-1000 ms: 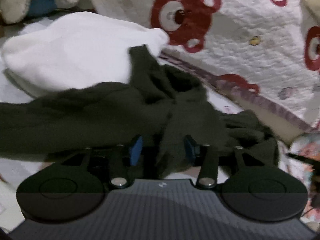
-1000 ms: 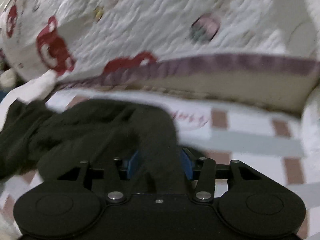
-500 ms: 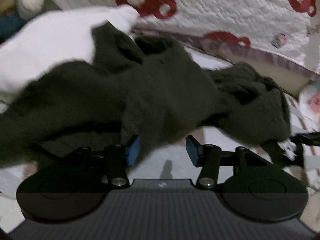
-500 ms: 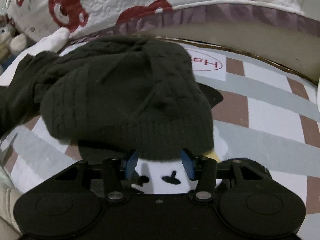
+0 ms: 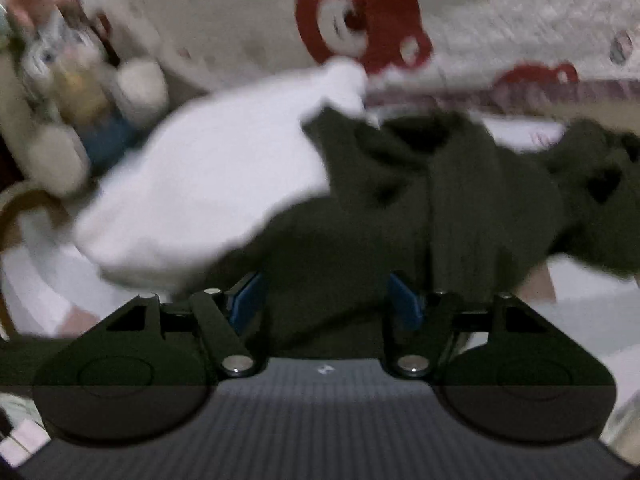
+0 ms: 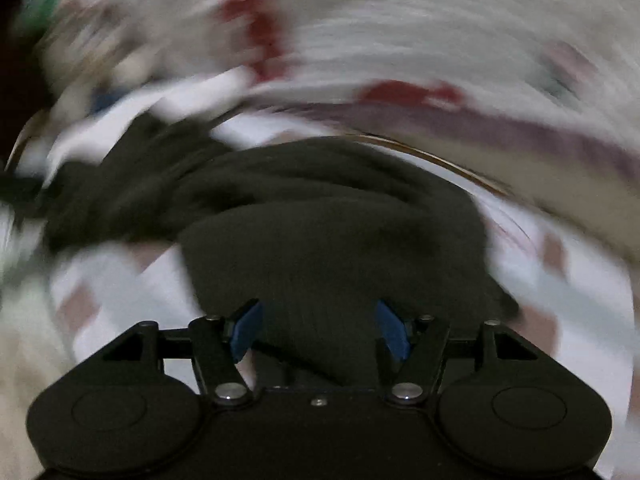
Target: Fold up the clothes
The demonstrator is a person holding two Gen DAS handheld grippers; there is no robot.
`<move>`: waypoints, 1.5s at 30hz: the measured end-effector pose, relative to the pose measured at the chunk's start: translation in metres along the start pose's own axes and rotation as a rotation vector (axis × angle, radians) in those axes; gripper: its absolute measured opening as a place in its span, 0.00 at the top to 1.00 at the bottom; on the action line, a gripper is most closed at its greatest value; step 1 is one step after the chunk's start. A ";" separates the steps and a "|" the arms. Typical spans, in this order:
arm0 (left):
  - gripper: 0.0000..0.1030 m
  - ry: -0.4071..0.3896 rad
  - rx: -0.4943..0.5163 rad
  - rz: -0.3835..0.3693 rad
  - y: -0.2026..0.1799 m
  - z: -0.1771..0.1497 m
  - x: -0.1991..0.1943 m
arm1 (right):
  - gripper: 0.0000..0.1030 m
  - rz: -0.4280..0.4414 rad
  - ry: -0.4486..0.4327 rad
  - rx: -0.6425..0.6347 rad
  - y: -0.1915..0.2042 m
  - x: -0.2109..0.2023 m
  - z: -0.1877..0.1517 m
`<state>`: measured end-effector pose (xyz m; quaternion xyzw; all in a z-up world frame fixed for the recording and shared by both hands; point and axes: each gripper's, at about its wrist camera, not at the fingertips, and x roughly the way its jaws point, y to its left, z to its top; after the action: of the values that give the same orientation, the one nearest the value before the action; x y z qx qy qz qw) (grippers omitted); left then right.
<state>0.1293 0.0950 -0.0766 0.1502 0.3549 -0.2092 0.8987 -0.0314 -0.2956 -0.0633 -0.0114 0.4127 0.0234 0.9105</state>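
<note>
A dark olive knitted sweater (image 5: 460, 200) lies crumpled on the bed, partly over a white garment (image 5: 208, 184) to its left. My left gripper (image 5: 326, 300) hangs just over the sweater's near edge. Its jaws are opening, and dark knit fills the gap between the blue pads (image 5: 248, 300) without being pinched. The right wrist view is heavily blurred. There the same sweater (image 6: 328, 232) bulges in front of my right gripper (image 6: 320, 330), whose jaws are also opening. Cloth lies between its blue pads (image 6: 394, 332), which stand apart from it.
A white quilt with red bear prints (image 5: 500, 20) rises behind the clothes, edged by a purple band (image 6: 500, 136). A plush toy (image 5: 80, 92) sits at the far left. The checked bed sheet (image 5: 592, 312) shows bare at the right.
Both pairs of jaws stand wider than before. The left view has swung so the white garment fills the left middle. The right view has rolled and blurred, with the sweater closer to its pads.
</note>
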 end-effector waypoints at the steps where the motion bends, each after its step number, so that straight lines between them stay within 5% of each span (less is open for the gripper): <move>1: 0.33 0.028 0.023 0.001 0.000 -0.003 0.004 | 0.33 0.000 0.015 -0.082 0.017 0.009 0.004; 6: 0.30 0.090 0.102 0.135 -0.002 -0.013 0.031 | 0.33 -0.075 0.049 -0.336 0.075 0.049 0.016; 10: 0.26 0.040 0.013 0.110 0.015 -0.008 0.038 | 0.32 -0.292 0.000 -0.513 0.101 0.059 0.014; 12: 0.26 0.043 -0.013 0.089 0.020 -0.008 0.043 | 0.16 -0.413 0.050 -0.581 0.101 0.073 0.004; 13: 0.29 0.058 -0.031 0.070 0.021 -0.009 0.046 | 0.16 -0.468 0.075 -0.608 0.101 0.079 -0.001; 19: 0.63 0.063 -0.123 -0.024 0.030 -0.007 0.046 | 0.12 -0.320 0.105 -0.166 0.048 0.070 0.001; 23: 0.54 0.045 -0.138 -0.036 0.028 -0.010 0.051 | 0.00 -0.269 0.041 -0.028 0.022 0.079 0.000; 25: 0.38 0.038 -0.173 -0.064 0.031 -0.012 0.054 | 0.00 -0.225 0.024 0.123 0.007 0.085 -0.002; 26: 0.37 0.034 -0.192 -0.081 0.032 -0.013 0.056 | 0.02 -0.202 0.018 0.199 0.000 0.088 -0.005; 28: 0.42 0.023 -0.191 -0.084 0.032 -0.014 0.055 | 0.27 -0.198 -0.031 0.221 -0.002 0.084 -0.008; 29: 0.50 0.019 -0.174 -0.075 0.030 -0.013 0.054 | 0.66 -0.204 -0.055 0.203 0.000 0.080 -0.007; 30: 0.70 0.025 -0.149 -0.050 0.028 -0.012 0.052 | 0.85 -0.208 -0.077 0.209 -0.001 0.072 -0.004; 33: 0.87 0.026 -0.152 -0.016 0.025 -0.002 0.038 | 0.88 -0.235 -0.161 0.234 -0.006 0.044 0.005; 37: 0.90 -0.069 -0.176 -0.062 0.018 0.013 -0.010 | 0.90 -0.371 -0.312 0.242 -0.025 -0.009 0.014; 45: 0.91 -0.170 -0.158 -0.327 -0.031 0.042 -0.074 | 0.91 -0.723 -0.436 0.206 -0.095 -0.124 0.009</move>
<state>0.0897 0.0707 0.0010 0.0014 0.3127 -0.3360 0.8884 -0.1012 -0.3941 0.0362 -0.0590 0.1802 -0.3363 0.9225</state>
